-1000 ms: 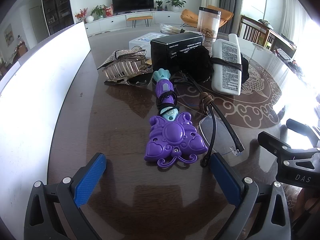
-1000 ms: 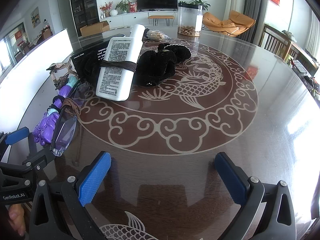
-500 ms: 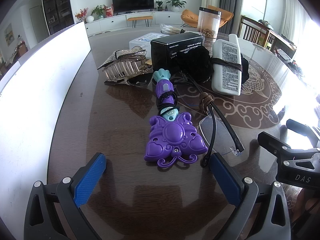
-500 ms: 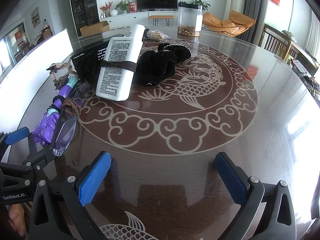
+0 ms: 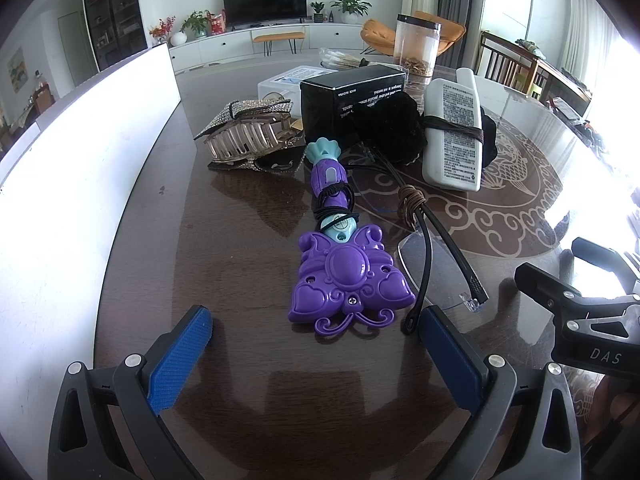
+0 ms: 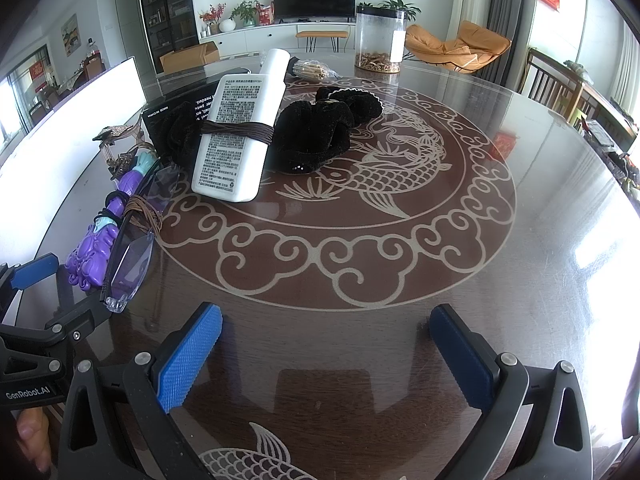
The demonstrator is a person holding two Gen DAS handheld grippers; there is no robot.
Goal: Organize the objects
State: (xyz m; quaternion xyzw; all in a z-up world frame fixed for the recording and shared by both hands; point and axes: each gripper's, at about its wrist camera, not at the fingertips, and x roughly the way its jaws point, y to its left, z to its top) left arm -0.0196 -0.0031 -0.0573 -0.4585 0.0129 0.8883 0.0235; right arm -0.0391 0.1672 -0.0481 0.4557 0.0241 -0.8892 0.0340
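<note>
A purple butterfly toy wand (image 5: 344, 272) with a black hair tie round its handle lies on the dark table, just ahead of my open left gripper (image 5: 316, 332). Rimless glasses (image 5: 436, 256) with a brown cord lie right of it. Behind are a rhinestone hair claw (image 5: 244, 132), a black box (image 5: 352, 96), a black scrunchie (image 6: 320, 136) and a white bottle (image 6: 236, 140) bound with brown cord. My right gripper (image 6: 324, 340) is open and empty over bare table. The wand (image 6: 96, 240) and glasses (image 6: 130, 264) show at its left.
A white panel (image 5: 80, 184) runs along the table's left edge. A clear jar (image 6: 378, 40), a white lidded box (image 5: 280, 84) and a bag of sticks (image 6: 312, 68) stand at the back. The other gripper (image 5: 580, 316) shows at the right in the left wrist view.
</note>
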